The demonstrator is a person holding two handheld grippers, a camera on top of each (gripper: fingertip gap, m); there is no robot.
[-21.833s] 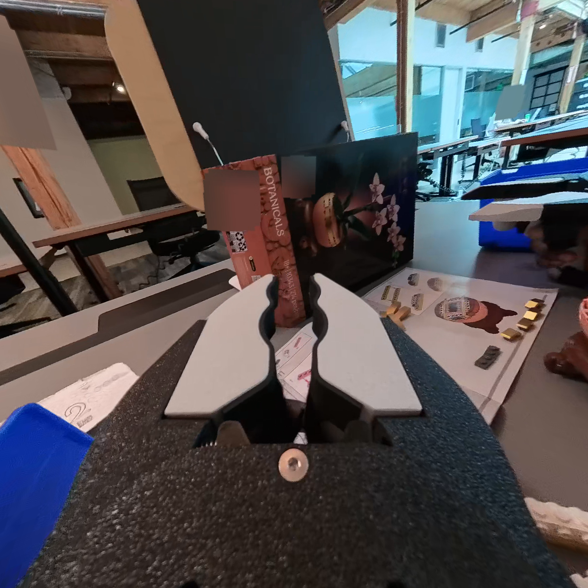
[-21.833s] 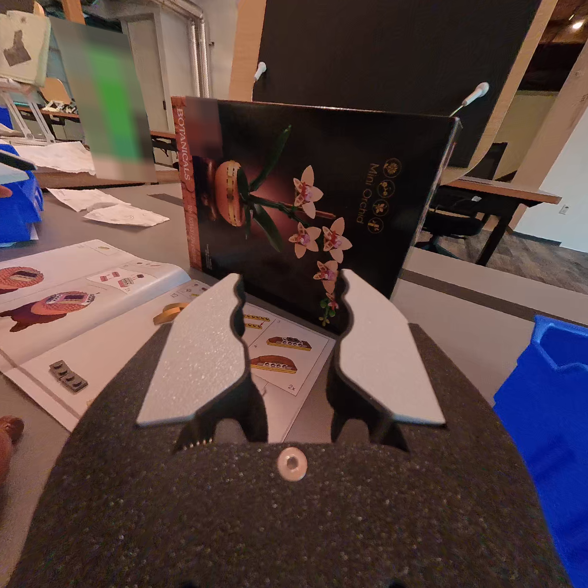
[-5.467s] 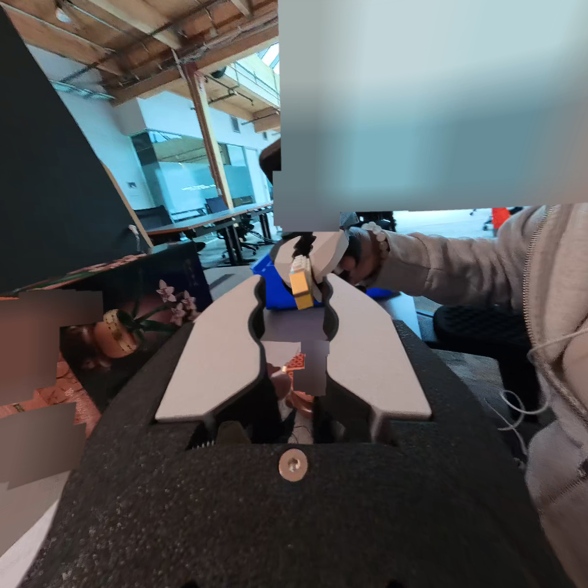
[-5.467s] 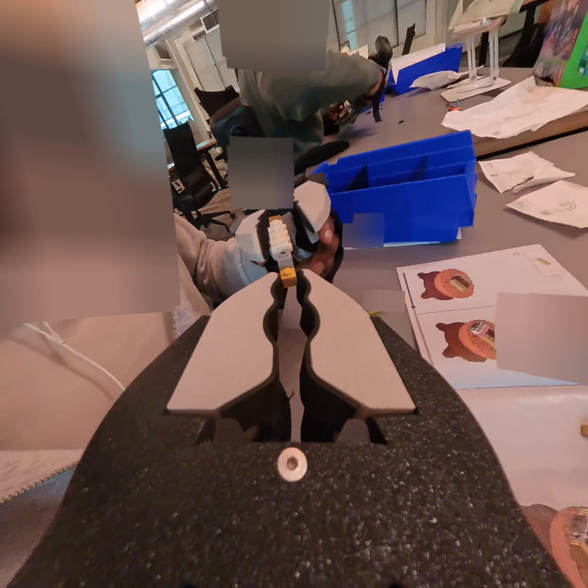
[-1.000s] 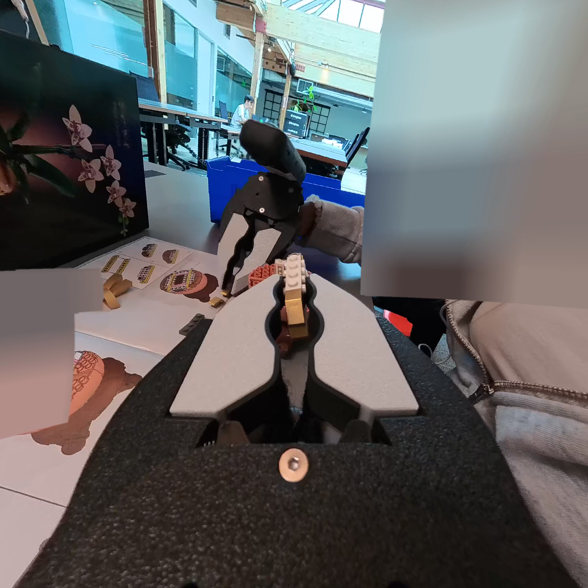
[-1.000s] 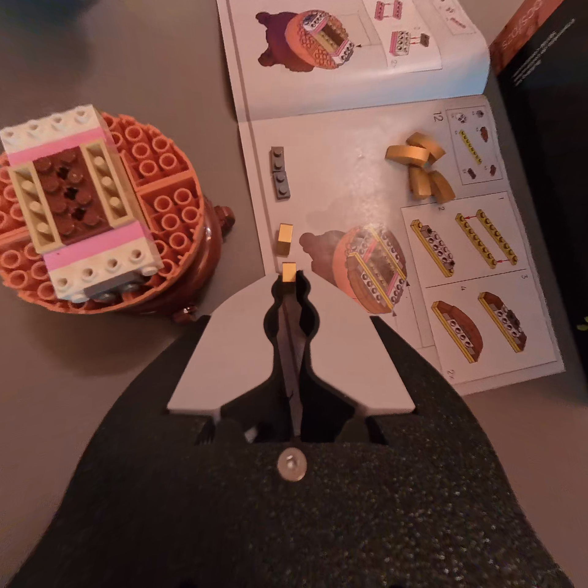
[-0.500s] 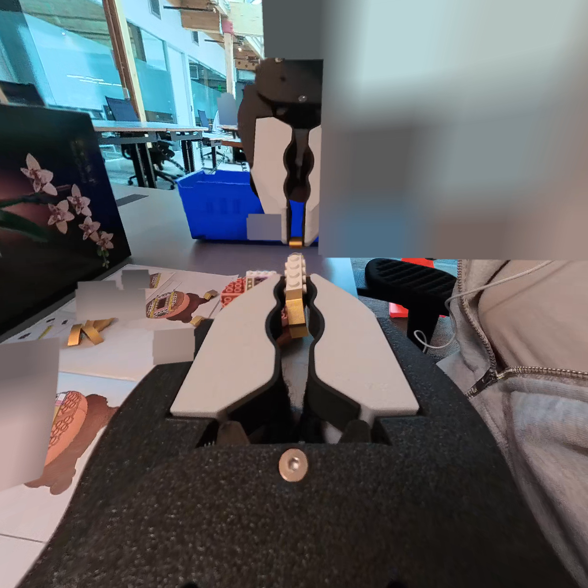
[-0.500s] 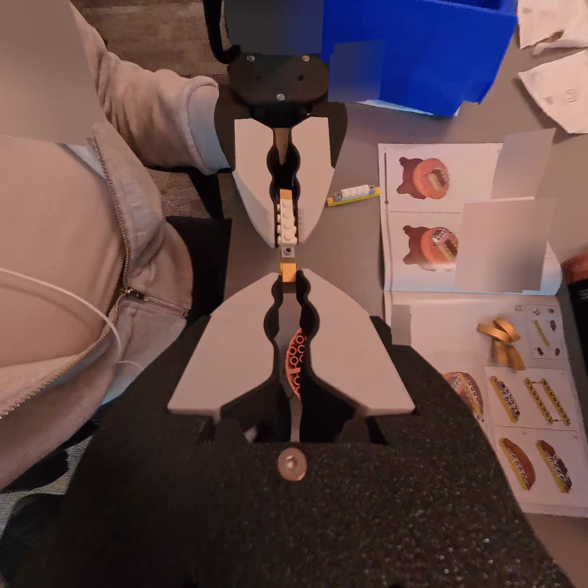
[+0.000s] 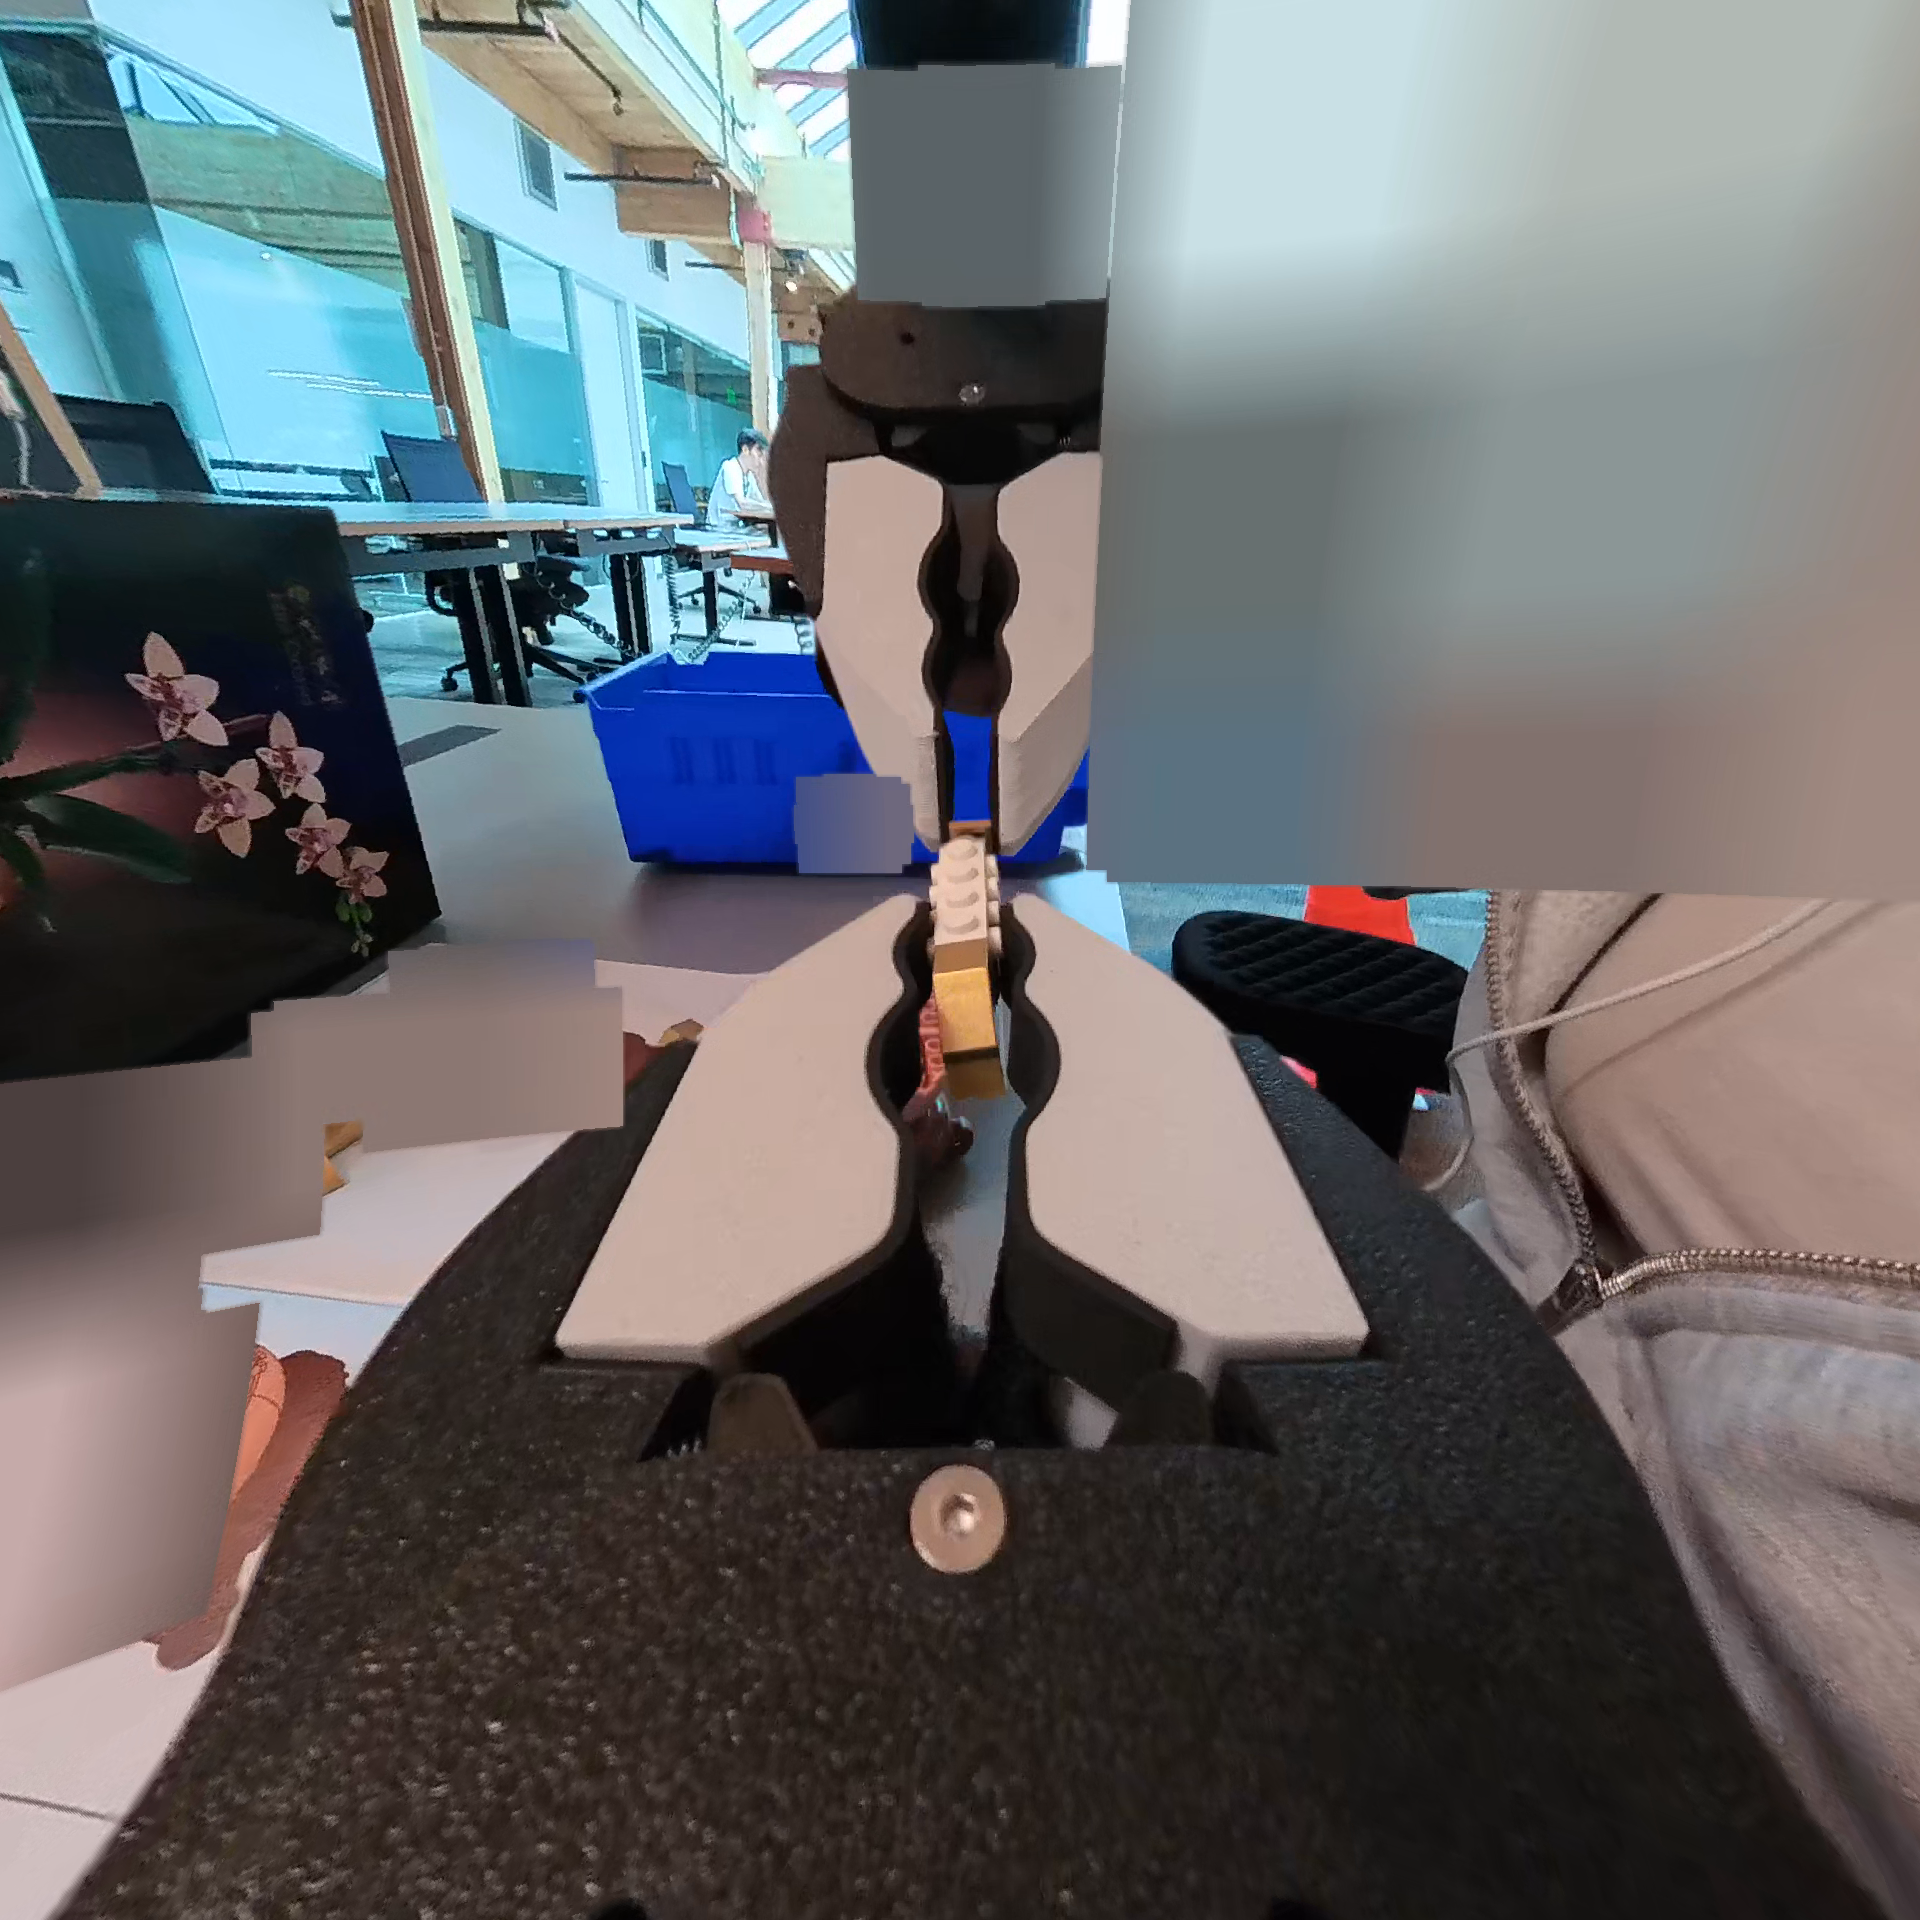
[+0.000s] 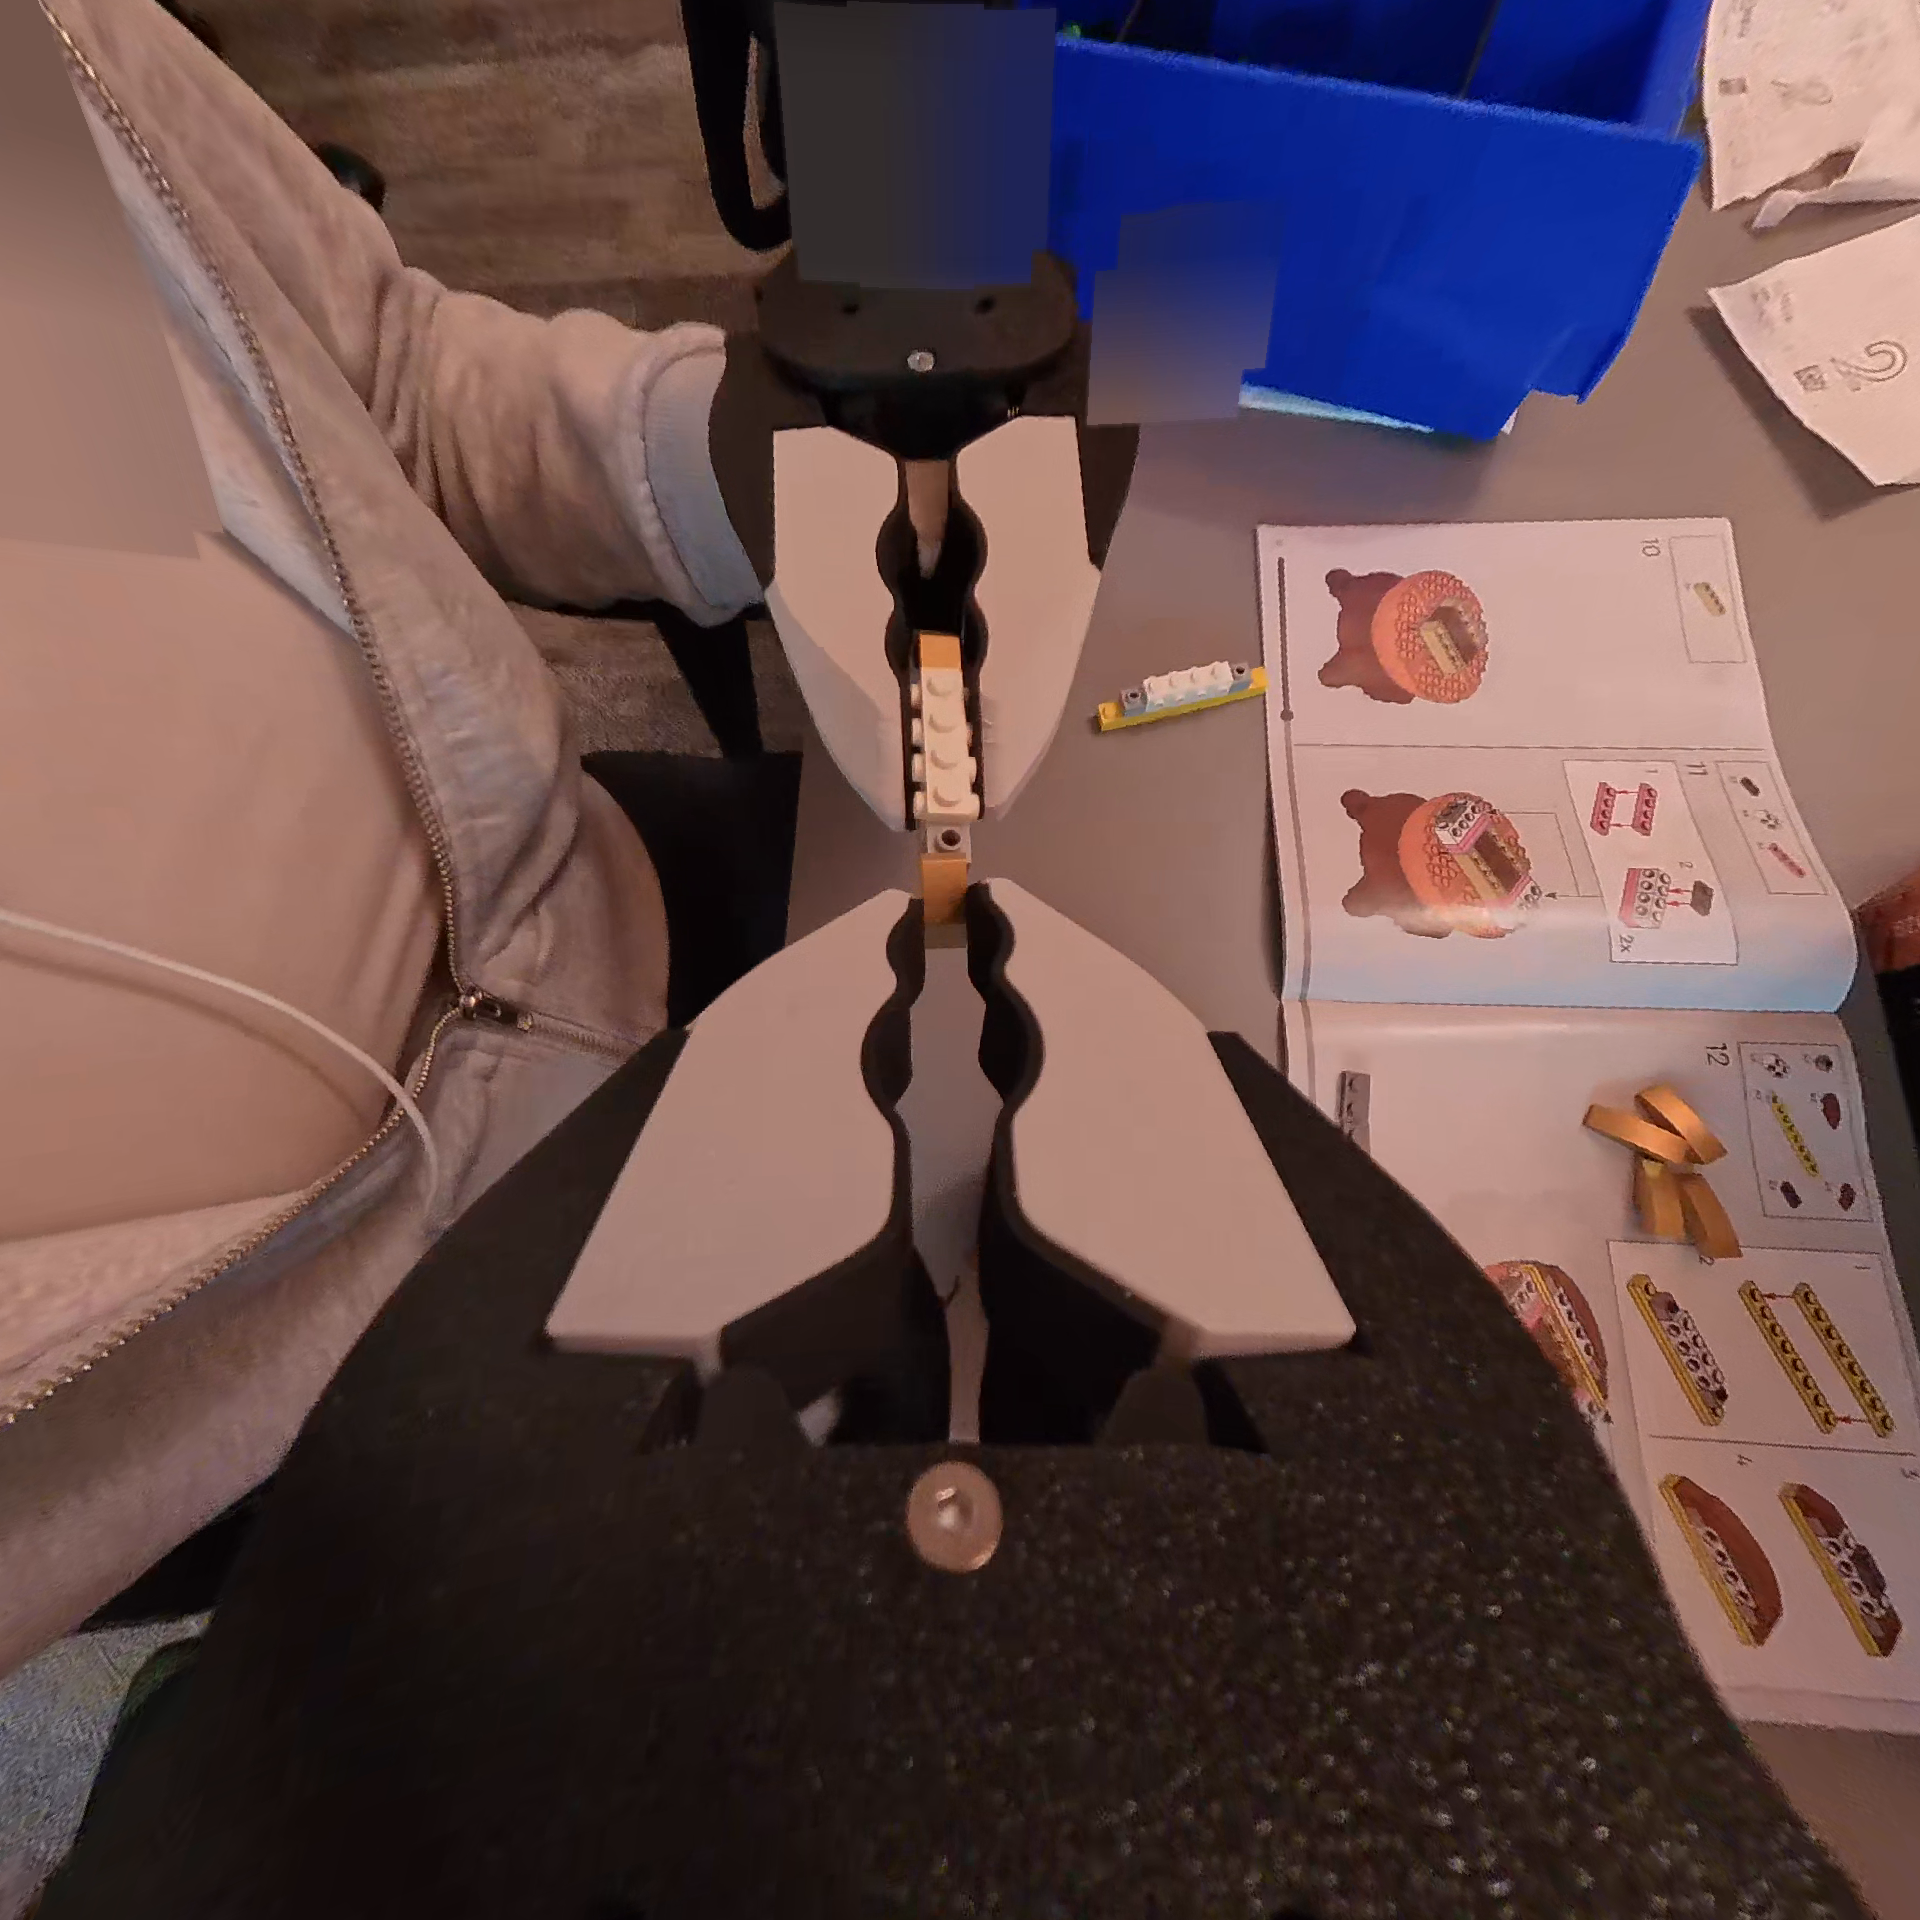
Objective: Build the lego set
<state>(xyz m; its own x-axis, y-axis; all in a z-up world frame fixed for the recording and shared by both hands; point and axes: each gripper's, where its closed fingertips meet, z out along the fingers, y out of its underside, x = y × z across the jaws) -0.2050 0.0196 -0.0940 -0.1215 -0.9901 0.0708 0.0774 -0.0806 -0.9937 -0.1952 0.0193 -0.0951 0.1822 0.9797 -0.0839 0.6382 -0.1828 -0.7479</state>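
The left claw (image 9: 961, 914) pinches a strip of white and gold bricks (image 9: 966, 966), and the right claw (image 10: 943, 899), tip to tip with it, squeezes a small gold brick (image 10: 943, 888) that I think must next press onto the strip's end.

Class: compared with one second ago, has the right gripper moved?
Yes. The right gripper has left the instruction booklet, now at its right, and meets the left gripper over the table edge, gold piece pinched.
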